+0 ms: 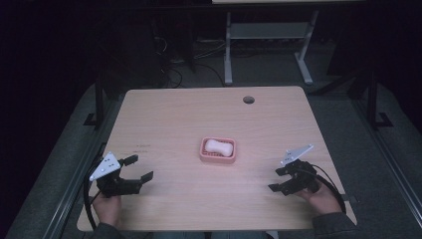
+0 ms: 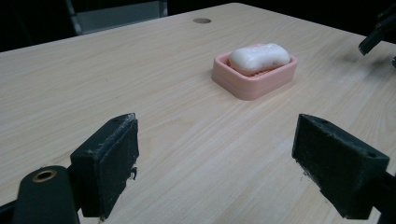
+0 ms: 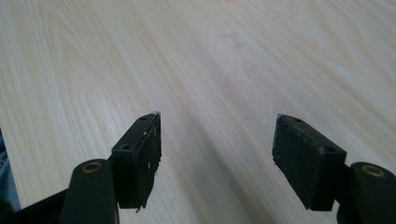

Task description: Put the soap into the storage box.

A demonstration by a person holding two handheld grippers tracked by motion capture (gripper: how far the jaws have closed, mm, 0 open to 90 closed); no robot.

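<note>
A white bar of soap (image 1: pixel 219 146) (image 2: pixel 259 57) lies in a pink soap dish (image 1: pixel 217 156) (image 2: pixel 254 82) at the middle of the wooden table (image 1: pixel 189 114). My left gripper (image 1: pixel 140 168) (image 2: pixel 215 156) hovers near the front left, open, with nothing between its jaws; the dish is ahead of it and a little to its right. At the front right my right gripper (image 1: pixel 276 179) (image 3: pixel 217 149) is open too, its jaws over bare wood. A tip of the right gripper (image 2: pixel 377 35) shows at the far right of the left gripper view.
A round cable hole (image 1: pixel 248 99) (image 2: pixel 201 20) sits near the table's far edge. Beyond the table stands a white desk frame (image 1: pixel 266 45) on a dark floor with cables. A person's hands (image 1: pixel 107 206) come in at the front edge.
</note>
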